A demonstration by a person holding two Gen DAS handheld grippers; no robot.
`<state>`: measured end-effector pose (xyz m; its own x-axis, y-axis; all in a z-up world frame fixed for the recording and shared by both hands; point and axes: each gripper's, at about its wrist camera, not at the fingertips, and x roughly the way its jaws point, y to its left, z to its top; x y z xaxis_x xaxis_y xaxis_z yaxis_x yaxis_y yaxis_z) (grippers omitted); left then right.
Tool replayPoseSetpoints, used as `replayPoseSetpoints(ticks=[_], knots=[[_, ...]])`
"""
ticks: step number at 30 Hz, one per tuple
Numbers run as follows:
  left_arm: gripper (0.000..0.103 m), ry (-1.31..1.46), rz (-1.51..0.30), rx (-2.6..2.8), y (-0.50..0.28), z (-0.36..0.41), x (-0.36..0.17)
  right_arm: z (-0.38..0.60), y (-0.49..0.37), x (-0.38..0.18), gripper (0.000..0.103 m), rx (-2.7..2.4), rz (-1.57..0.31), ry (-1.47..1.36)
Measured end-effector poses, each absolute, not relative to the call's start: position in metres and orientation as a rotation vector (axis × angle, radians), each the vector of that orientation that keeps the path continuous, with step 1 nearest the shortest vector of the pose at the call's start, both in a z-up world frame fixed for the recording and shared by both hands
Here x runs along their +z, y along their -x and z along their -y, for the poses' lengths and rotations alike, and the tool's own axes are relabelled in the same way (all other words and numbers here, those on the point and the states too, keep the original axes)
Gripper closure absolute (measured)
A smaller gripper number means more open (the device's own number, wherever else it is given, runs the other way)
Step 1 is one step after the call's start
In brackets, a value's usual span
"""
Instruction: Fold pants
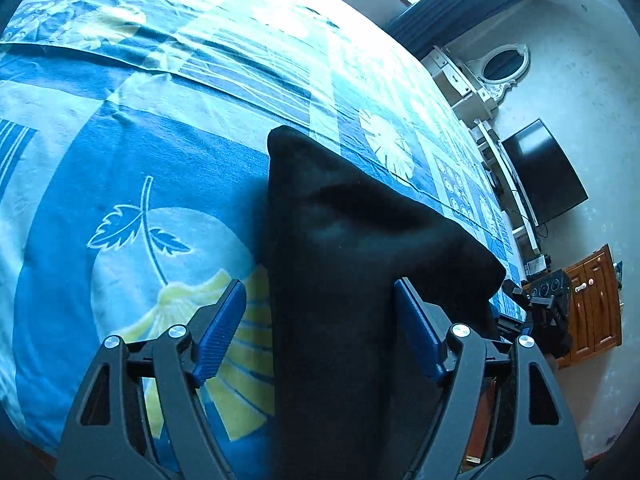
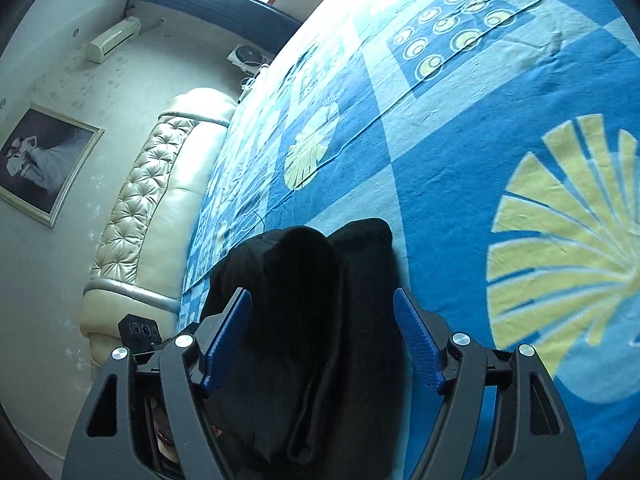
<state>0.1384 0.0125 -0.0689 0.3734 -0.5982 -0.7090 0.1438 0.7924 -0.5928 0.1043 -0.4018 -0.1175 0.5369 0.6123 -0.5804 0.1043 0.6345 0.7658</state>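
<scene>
The black pants lie on a blue patterned bedspread. In the left wrist view the dark cloth runs up between the two blue fingers of my left gripper, which is open, its pads apart on either side of the cloth. In the right wrist view a folded, bunched end of the pants lies between the fingers of my right gripper, also open. The bedspread shows there too. Whether the pads touch the cloth I cannot tell.
A padded cream headboard bounds the bed at the left of the right wrist view. In the left wrist view a black television, white shelves and a wooden cabinet stand beyond the bed's right edge.
</scene>
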Motion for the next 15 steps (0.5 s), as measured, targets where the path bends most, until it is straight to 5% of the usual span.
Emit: replayPoseSetpoints(ticks=[8,10,11,15], knots=[[0.02,0.445,-1.165,-0.556,-0.178,0.006,-0.088,0.39,-0.13,-0.133,0.029,0.388,-0.978,-0.871],[0.029,0.413,-1.166,-0.55,-0.183,0.012,-0.089,0.388,-0.132,-0.135,0.045,0.378,-0.998,-0.845],[0.048,0.398,-1.169,-0.553,-0.186,0.014,-0.09,0.388,-0.132,-0.137,0.051,0.374,-1.005,-0.84],[0.07,0.373,-1.163,-0.549,-0.192,0.016,-0.086,0.384,-0.125,-0.13,0.061,0.368,-0.972,-0.826]])
